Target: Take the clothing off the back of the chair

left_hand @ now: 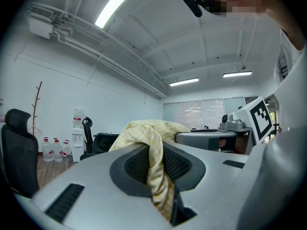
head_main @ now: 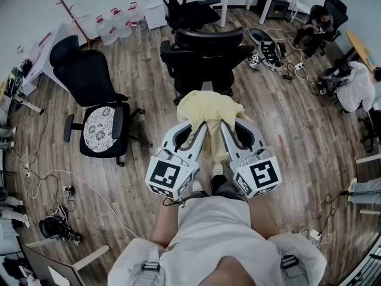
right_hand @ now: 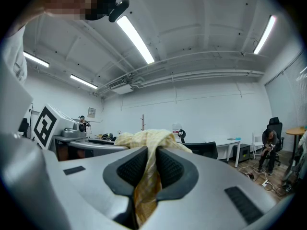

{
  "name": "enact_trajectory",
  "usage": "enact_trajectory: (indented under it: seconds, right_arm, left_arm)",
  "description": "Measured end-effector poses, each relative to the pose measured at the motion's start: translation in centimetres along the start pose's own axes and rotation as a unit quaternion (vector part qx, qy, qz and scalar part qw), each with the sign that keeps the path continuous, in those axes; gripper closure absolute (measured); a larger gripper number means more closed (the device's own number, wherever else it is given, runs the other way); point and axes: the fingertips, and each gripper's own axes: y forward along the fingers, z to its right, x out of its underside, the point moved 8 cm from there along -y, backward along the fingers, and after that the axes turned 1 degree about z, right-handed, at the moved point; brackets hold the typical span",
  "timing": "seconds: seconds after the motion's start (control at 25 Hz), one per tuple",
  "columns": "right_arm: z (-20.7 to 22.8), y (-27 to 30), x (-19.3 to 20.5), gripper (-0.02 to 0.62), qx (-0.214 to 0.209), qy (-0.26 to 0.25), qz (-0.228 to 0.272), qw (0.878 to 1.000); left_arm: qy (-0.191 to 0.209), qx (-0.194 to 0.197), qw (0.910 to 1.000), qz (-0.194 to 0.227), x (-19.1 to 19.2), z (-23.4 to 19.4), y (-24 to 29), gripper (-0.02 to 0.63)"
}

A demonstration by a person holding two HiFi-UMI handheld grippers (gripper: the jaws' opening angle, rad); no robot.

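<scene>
Left hand-held gripper: pinching pale yellow checked cloth garment.
Right hand-held gripper: pinching the same garment.
Garment: bunched between both, near black office chair.
Risk: thin pinched folds may slip free; the hanging hem could snag the chair.

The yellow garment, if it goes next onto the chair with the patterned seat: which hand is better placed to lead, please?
Left, probably. The left tool and right tool both clamp the garment, but that chair stands on the left tool's side.
</scene>
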Motion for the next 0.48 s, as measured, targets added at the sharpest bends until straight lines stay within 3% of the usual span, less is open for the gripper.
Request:
enact_trajectory:
  seconds: [0.48]
  right_arm:
    - [0.36, 0.85, 0.23, 0.531, -0.003, 0.001, -0.003, 1.000]
  left_arm:
    - [-0.003, -0.004, 1.0000, -0.002, 0.18, -0.70, 0.49, 0.537]
